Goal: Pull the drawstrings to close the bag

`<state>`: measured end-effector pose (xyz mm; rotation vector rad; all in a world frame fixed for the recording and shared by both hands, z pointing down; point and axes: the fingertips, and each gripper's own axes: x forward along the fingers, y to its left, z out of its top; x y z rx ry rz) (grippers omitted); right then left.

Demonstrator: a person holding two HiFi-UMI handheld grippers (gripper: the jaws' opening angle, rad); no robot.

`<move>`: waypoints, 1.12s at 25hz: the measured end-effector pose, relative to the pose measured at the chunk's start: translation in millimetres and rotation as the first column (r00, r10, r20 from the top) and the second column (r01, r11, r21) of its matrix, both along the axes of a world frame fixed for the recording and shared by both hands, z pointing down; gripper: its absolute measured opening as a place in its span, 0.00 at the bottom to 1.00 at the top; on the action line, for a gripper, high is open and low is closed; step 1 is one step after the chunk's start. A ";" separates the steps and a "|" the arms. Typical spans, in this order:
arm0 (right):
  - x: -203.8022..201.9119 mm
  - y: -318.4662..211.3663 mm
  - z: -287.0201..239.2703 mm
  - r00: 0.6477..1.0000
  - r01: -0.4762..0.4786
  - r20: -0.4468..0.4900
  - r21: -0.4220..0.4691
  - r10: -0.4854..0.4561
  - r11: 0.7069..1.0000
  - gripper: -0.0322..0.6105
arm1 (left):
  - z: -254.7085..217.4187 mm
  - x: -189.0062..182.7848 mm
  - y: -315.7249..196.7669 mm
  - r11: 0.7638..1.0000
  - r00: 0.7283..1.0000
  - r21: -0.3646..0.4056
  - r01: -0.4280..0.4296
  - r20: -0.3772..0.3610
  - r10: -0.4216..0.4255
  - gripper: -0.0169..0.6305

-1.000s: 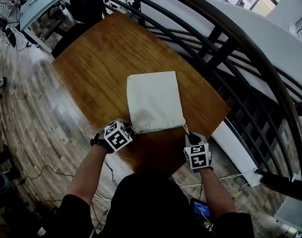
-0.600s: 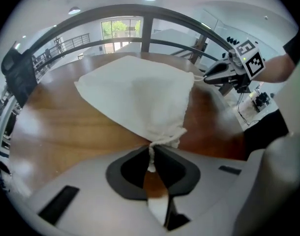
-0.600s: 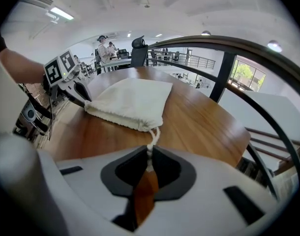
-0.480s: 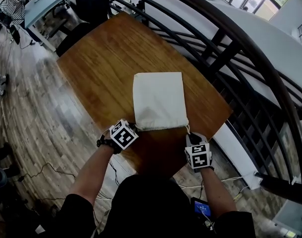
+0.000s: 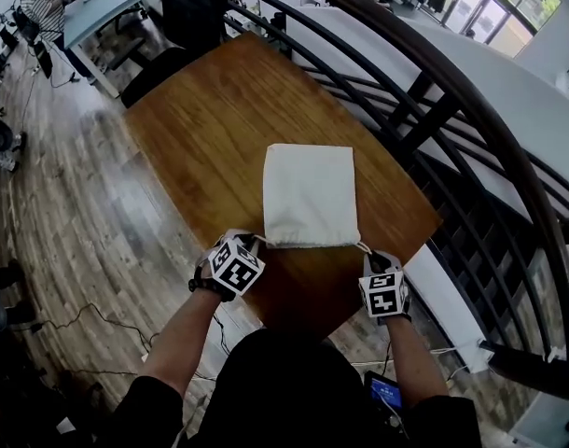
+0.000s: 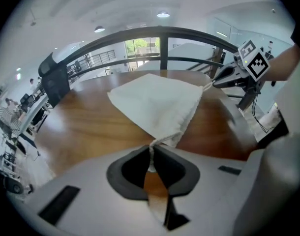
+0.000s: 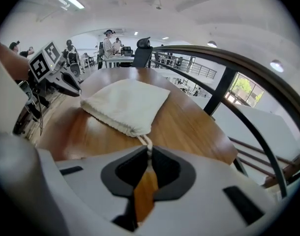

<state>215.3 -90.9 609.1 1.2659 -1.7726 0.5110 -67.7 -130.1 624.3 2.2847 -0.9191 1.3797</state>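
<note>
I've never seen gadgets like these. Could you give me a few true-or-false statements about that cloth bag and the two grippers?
1. The white bag lies on the wooden table. True.
2. The left gripper holds nothing. False: it is shut on the left drawstring; its fingers have just been closing, the cord between them.
3. The right gripper pinches the right drawstring. True.
4. The bag's mouth points away from the person. False: the mouth is at the near edge, towards the person.
5. A dark railing runs beside the table. True.
</note>
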 end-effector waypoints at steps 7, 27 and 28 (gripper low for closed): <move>11.0 -8.5 -1.6 1.000 0.000 -0.024 0.016 0.001 1.000 0.09 | -17.4 -27.5 -6.4 0.991 0.995 0.096 0.094 0.024 -0.096 0.08; 38.4 -31.6 -16.1 0.990 -0.034 -0.132 0.062 0.042 0.998 0.09 | -24.4 -76.9 -16.3 0.962 0.972 0.181 0.206 0.074 -0.223 0.08; 39.6 -32.4 -18.4 0.991 -0.043 -0.123 0.066 0.051 0.997 0.09 | -26.6 -78.0 -17.5 0.959 0.971 0.190 0.211 0.073 -0.229 0.08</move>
